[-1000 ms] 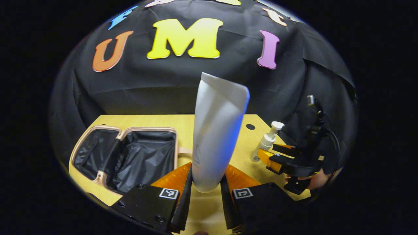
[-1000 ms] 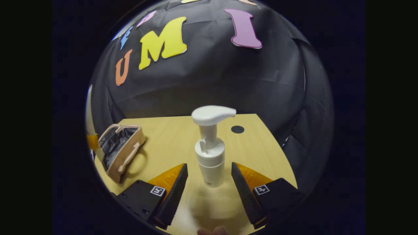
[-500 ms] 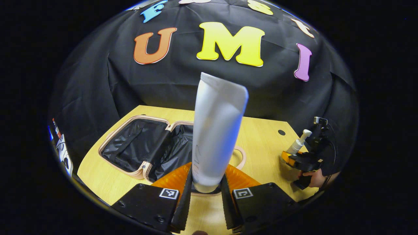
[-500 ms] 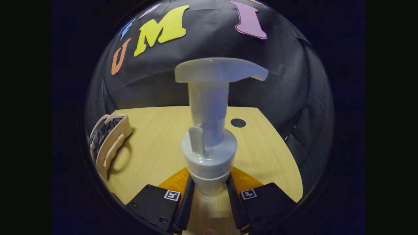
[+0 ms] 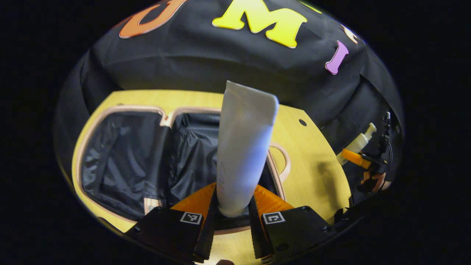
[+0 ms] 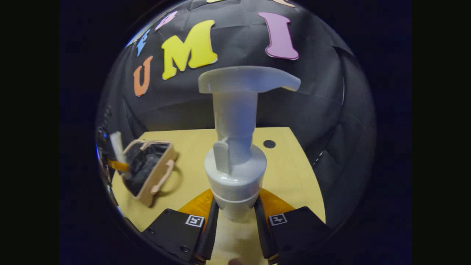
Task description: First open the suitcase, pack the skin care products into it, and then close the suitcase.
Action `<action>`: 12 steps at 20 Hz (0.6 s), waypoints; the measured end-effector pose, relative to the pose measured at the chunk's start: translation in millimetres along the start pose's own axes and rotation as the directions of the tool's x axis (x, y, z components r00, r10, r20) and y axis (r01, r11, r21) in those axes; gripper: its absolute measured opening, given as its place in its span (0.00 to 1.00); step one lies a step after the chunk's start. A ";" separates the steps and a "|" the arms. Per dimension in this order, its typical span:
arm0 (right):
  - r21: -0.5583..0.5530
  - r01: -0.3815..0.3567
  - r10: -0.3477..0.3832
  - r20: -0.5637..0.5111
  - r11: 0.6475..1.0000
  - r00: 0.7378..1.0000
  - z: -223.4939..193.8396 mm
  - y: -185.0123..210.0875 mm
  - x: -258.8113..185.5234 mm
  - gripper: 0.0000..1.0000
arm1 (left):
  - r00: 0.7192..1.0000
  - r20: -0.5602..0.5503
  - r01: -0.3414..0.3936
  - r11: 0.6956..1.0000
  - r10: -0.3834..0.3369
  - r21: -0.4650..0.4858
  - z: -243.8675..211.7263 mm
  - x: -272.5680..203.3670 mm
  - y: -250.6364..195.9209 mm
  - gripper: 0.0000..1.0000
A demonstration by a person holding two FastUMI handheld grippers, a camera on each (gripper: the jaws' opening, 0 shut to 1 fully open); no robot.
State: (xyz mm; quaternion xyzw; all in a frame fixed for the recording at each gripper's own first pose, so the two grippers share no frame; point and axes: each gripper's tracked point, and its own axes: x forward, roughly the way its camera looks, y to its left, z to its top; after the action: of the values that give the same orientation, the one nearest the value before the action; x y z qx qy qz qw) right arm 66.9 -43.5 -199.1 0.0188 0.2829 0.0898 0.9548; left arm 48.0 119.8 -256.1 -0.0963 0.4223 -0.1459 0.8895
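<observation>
My left gripper (image 5: 232, 216) is shut on a tall white tube (image 5: 243, 143), held upright over the open beige suitcase (image 5: 121, 109) with its black lining. In the right gripper view, my right gripper (image 6: 235, 218) is shut on a white pump bottle (image 6: 236, 147), lifted above the yellow table (image 6: 290, 173). That same bottle (image 5: 357, 142) and the right gripper (image 5: 354, 156) show far right in the left gripper view. The suitcase (image 6: 159, 176) lies at the left of the right gripper view, with the tube (image 6: 117, 148) and the left gripper (image 6: 119, 166) at its near side.
A small dark hole (image 6: 269, 144) marks the table near its back edge. The black cloth wall rises right behind the table. A hand (image 5: 372, 180) holds the right gripper at the table's right edge.
The left gripper has carried the tube forward over the suitcase and tipped downward. The right gripper, shut on the pump bottle since half a second ago, has lifted it slightly.
</observation>
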 end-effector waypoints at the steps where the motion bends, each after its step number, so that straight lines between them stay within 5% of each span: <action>1: 0.033 -0.032 0.032 -0.009 0.999 0.999 1.8 10.8 -18.0 0.47 | 0.999 -0.044 0.029 0.999 -0.030 -0.021 -7.9 10.5 6.9 0.46; 3: 0.084 -0.055 0.057 -0.011 0.995 0.998 6.5 25.9 -48.3 0.45 | 0.988 -0.138 0.057 0.996 -0.066 -0.071 -21.6 27.6 19.8 0.46; 6: 0.088 -0.052 0.050 0.027 0.995 0.998 17.0 39.8 -90.6 0.46 | 0.947 -0.318 -0.002 0.987 -0.050 -0.162 -39.2 41.9 38.8 0.46; 9: 0.100 -0.045 0.039 0.060 0.994 0.997 26.2 55.9 -113.8 0.47 | 0.913 -0.401 -0.045 0.963 -0.068 -0.265 -37.6 43.8 43.4 0.52; 10: 0.084 -0.037 0.031 0.064 0.996 0.997 26.5 59.8 -118.0 0.47 | 0.903 -0.422 -0.047 0.956 -0.085 -0.291 -37.8 43.5 41.1 0.45; 11: 0.061 -0.030 0.026 0.064 0.998 0.998 26.8 65.0 -120.3 0.47 | 0.895 -0.438 -0.054 0.955 -0.084 -0.293 -40.8 48.0 42.4 0.53; 12: 0.039 -0.025 0.023 0.056 0.999 0.998 25.4 72.7 -121.5 0.47 | 0.896 -0.437 -0.047 0.958 -0.084 -0.282 -40.0 48.3 42.1 0.46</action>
State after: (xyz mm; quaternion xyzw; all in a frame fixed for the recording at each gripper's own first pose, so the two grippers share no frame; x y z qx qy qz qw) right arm -31.1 6.3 -106.3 0.0437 0.2578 0.0948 0.9605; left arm 53.3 140.9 -328.4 -0.1916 0.6298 -0.1101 0.7447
